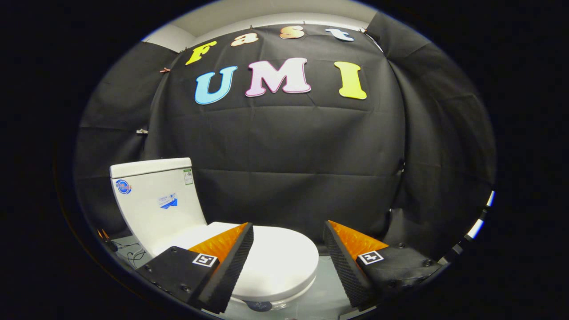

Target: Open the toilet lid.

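A white toilet stands ahead and to the left of my fingers, its tank (155,200) upright against the black cloth wall. Its lid (275,260) lies flat and closed over the bowl. My gripper (288,231) hovers above the lid's front part, open, with a wide gap and nothing held. The left finger (233,258) overlaps the lid's left side in the view; the right finger (342,262) sits just past the lid's right edge. I cannot tell whether either finger touches the lid.
Black cloth hangs behind and to the right of the toilet. Pale floor (326,284) shows beside the bowl, between the fingers. A few thin cables (133,255) lie on the floor left of the tank.
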Demonstrator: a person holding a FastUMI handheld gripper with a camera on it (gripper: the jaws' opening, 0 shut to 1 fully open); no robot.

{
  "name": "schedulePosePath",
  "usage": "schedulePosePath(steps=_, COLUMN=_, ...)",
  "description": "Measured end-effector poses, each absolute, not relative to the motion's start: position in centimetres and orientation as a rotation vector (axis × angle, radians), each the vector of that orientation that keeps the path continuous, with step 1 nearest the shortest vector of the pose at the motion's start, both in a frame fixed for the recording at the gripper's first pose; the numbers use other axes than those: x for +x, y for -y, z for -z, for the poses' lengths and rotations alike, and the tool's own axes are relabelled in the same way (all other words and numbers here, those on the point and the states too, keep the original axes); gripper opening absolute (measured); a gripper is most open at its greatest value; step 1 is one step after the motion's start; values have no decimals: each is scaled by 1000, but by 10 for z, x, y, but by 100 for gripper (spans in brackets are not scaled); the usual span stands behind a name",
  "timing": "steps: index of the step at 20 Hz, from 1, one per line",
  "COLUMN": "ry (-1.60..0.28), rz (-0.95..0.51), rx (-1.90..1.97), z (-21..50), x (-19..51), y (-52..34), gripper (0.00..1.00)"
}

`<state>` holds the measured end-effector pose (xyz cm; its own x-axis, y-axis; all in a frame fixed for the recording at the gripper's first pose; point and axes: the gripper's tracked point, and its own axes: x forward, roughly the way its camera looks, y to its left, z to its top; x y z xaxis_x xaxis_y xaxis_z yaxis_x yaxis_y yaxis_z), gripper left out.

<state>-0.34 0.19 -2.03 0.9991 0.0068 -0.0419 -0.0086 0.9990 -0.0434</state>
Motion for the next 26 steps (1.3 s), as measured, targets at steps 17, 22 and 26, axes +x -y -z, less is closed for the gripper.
schedulePosePath(steps=17, ry=-434, rz=7, rx=129, z=162, x=-55, y=-21, gripper=99)
schedulePosePath(steps=22, ry=-576, rz=74, rx=354, z=211, x=-63, y=-13, gripper=100)
schedulePosePath(steps=26, ry=-613, rz=99, rx=484, z=236, x=-58, y=-15, gripper=96)
